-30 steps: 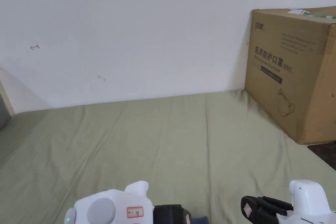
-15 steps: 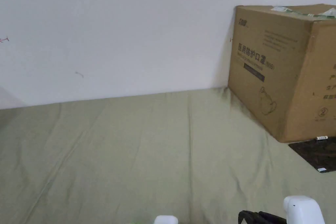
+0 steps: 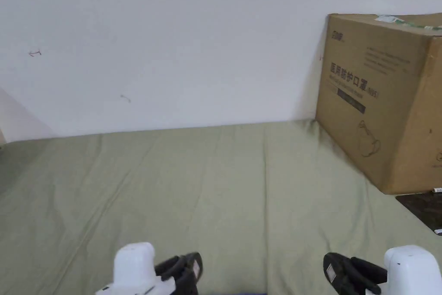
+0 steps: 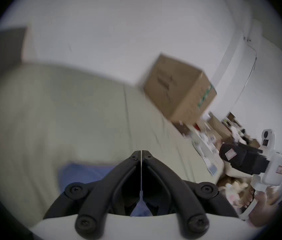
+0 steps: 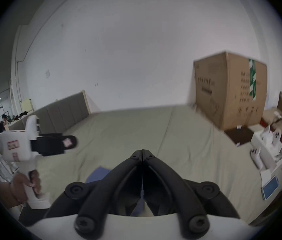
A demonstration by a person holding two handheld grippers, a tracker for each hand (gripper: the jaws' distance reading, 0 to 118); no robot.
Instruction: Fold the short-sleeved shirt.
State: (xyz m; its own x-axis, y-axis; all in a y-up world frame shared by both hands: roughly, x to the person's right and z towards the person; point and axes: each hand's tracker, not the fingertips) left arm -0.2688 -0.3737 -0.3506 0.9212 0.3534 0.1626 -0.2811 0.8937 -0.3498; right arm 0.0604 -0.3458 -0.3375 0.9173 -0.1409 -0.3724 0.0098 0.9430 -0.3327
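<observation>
Olive sheeting covers the bed [image 3: 207,188], and low at its near edge lies the blue shirt [image 4: 83,173], partly hidden behind the tongs in both gripper views, so how far it is folded I cannot tell. Above it hang the left tongs [image 4: 141,152] and right tongs [image 5: 142,152], each with jaws together on nothing, while a cardboard box [image 3: 384,101] stands well apart at the far right against the wall. For the next fold, I judge it best to part both jaws, drop to matching corners or hem, nip only the shirt's cloth clear of the sheet, then lift evenly.
</observation>
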